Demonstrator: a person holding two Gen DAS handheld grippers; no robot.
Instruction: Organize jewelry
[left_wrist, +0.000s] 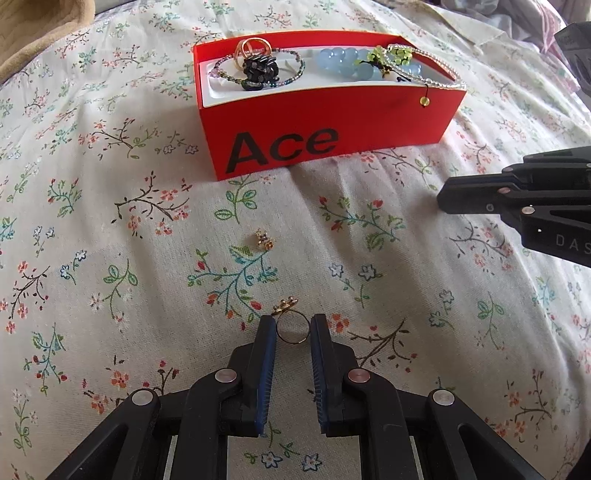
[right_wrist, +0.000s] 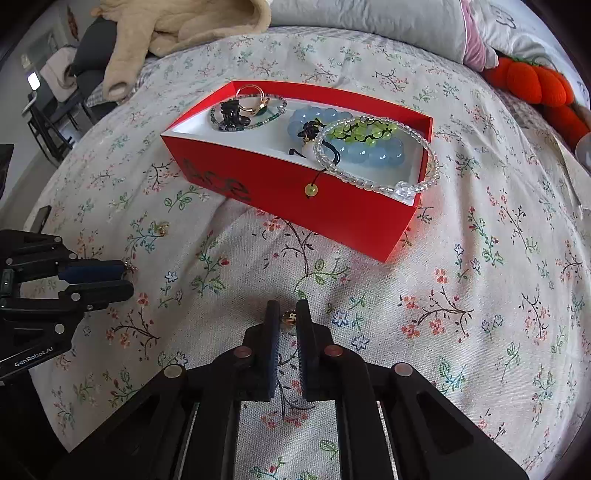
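A red "Ace" box (left_wrist: 325, 125) (right_wrist: 295, 192) with a white tray lies on the floral bedspread. It holds bead bracelets, a blue bead bracelet (left_wrist: 343, 61) (right_wrist: 369, 151), a clear bead bracelet (right_wrist: 424, 177) over the rim, and gold rings (left_wrist: 253, 46). My left gripper (left_wrist: 293, 325) (right_wrist: 125, 277) is shut on a thin gold ring with a flower top (left_wrist: 290, 321). A small gold earring (left_wrist: 265, 238) (right_wrist: 161, 228) lies on the bedspread ahead of it. My right gripper (right_wrist: 287, 314) (left_wrist: 443, 199) is shut on a small gold earring (right_wrist: 289, 318).
A beige garment (right_wrist: 177, 33) lies at the far edge of the bed. Grey and pink pillows (right_wrist: 388, 29) and an orange plush pumpkin (right_wrist: 535, 85) are at the back right. Furniture stands beyond the left bed edge (right_wrist: 44, 103).
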